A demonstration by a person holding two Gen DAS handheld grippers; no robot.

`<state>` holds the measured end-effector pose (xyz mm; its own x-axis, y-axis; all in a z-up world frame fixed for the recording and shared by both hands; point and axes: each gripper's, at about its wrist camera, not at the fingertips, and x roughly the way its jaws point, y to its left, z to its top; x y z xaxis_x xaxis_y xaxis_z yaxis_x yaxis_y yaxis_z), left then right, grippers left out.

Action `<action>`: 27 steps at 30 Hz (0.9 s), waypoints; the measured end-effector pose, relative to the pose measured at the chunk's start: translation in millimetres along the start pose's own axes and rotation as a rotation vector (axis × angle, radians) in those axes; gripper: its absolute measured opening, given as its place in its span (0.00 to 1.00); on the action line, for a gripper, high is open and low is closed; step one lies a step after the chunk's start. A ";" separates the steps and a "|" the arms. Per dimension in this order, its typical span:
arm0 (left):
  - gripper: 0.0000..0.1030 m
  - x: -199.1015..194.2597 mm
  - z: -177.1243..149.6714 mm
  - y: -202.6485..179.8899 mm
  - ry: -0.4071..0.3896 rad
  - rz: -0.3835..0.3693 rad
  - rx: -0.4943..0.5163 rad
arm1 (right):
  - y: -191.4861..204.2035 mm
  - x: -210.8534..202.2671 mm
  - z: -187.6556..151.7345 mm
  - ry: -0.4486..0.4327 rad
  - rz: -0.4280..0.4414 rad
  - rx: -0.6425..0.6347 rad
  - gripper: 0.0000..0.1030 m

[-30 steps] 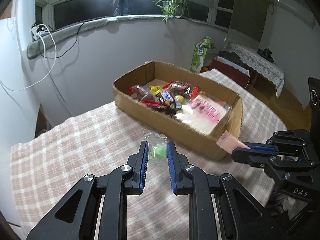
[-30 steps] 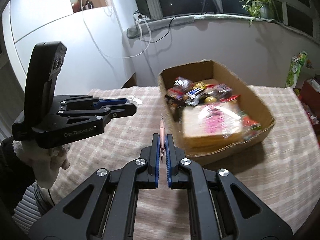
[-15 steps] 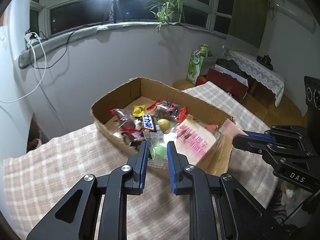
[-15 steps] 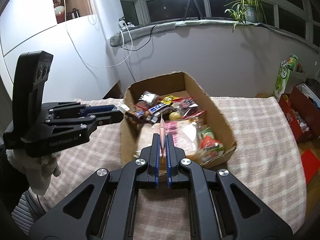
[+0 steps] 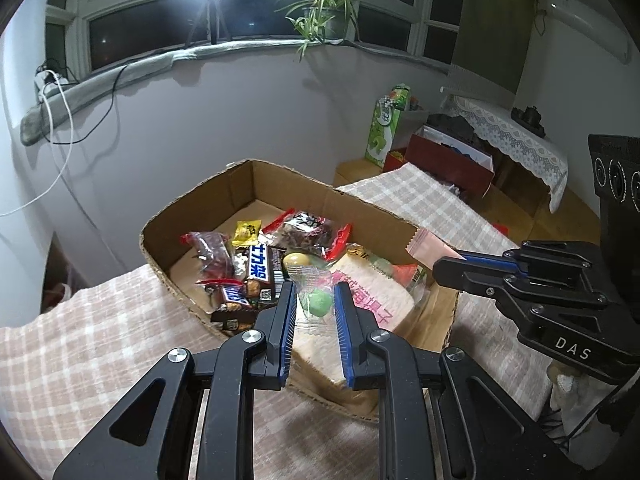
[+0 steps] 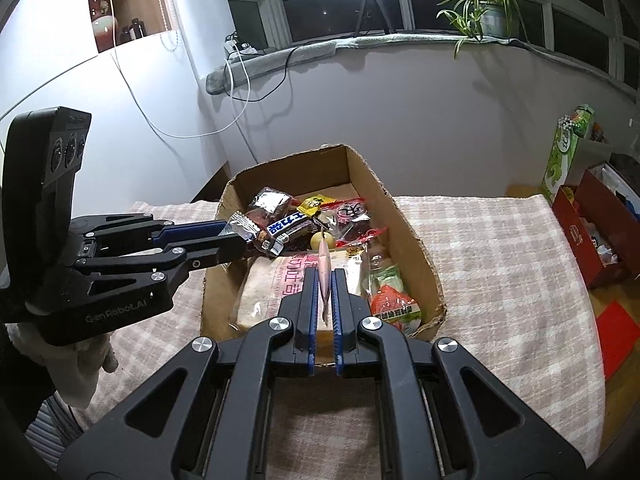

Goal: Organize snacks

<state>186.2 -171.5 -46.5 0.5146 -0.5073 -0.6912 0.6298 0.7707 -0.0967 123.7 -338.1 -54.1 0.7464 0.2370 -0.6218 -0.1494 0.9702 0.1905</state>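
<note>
Both grippers point(image 5: 315, 292) point(image 6: 325, 280) now hover over the box point(image 5: 192, 208).

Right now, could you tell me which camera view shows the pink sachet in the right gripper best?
The left wrist view: the pink sachet shows its flat face there, pinched by the right gripper. The right wrist view shows it edge-on, a thin strip.

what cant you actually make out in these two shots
- Pink packet print: right wrist view shows it edge-on between the fingers.
- Bread bag near end: left wrist view, hidden behind the left gripper and green candy.
- Cardboard box floor: covered by snacks.
</note>
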 end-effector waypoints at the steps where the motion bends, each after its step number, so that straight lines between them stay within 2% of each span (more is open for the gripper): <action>1: 0.17 -0.1 0.3 -0.2 -0.003 0.001 -0.002 | -0.2 0.1 0.1 0.000 0.000 0.000 0.08; 2: 0.17 0.0 1.0 -0.7 -0.003 0.001 -0.001 | -0.2 0.4 0.2 0.001 -0.001 -0.001 0.11; 4: 0.21 -0.1 1.4 -1.2 -0.004 0.005 -0.001 | 1.5 -0.6 0.2 -0.007 -0.013 -0.008 0.41; 5: 0.24 0.0 1.6 -0.8 -0.004 0.006 -0.001 | 2.2 -2.2 0.1 -0.017 -0.019 -0.009 0.46; 6: 0.30 0.0 1.9 -0.8 -0.005 0.008 -0.001 | 1.9 -3.0 0.3 -0.022 -0.018 -0.008 0.47; 7: 0.32 -0.9 1.9 -0.8 -0.008 0.010 -0.001 | 2.3 -3.8 0.7 -0.024 -0.015 -0.006 0.47; 14: 0.32 -6.7 2.4 0.5 -0.021 0.017 -0.012 | 2.5 -12.7 0.4 -0.042 -0.029 0.001 0.47; 16: 0.38 -9.4 2.0 0.2 -0.027 0.020 -0.013 | 2.7 -16.2 -0.3 -0.047 -0.033 0.002 0.47; 18: 0.39 -13.2 1.0 -0.4 -0.035 0.027 -0.014 | 4.0 -21.1 -1.3 -0.054 -0.040 0.000 0.48; 21: 0.39 -19.7 -0.9 -1.2 -0.049 0.032 -0.021 | 6.2 -28.9 -3.3 -0.070 -0.049 -0.001 0.59; 23: 0.39 -25.5 -2.8 -1.4 -0.061 0.035 -0.030 | 8.6 -35.5 -5.6 -0.084 -0.056 -0.001 0.62; 26: 0.47 -34.2 -6.9 -2.0 -0.077 0.043 -0.045 | 10.1 -43.1 -8.7 -0.096 -0.065 0.006 0.64; 27: 0.49 -37.3 -8.3 -2.6 -0.081 0.045 -0.048 | 10.3 -46.4 -10.2 -0.101 -0.070 0.012 0.69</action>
<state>160.5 -151.4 -26.4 0.5886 -0.4996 -0.6356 0.5771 0.8102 -0.1025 80.9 -338.6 -31.1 0.8165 0.1625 -0.5540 -0.0879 0.9834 0.1588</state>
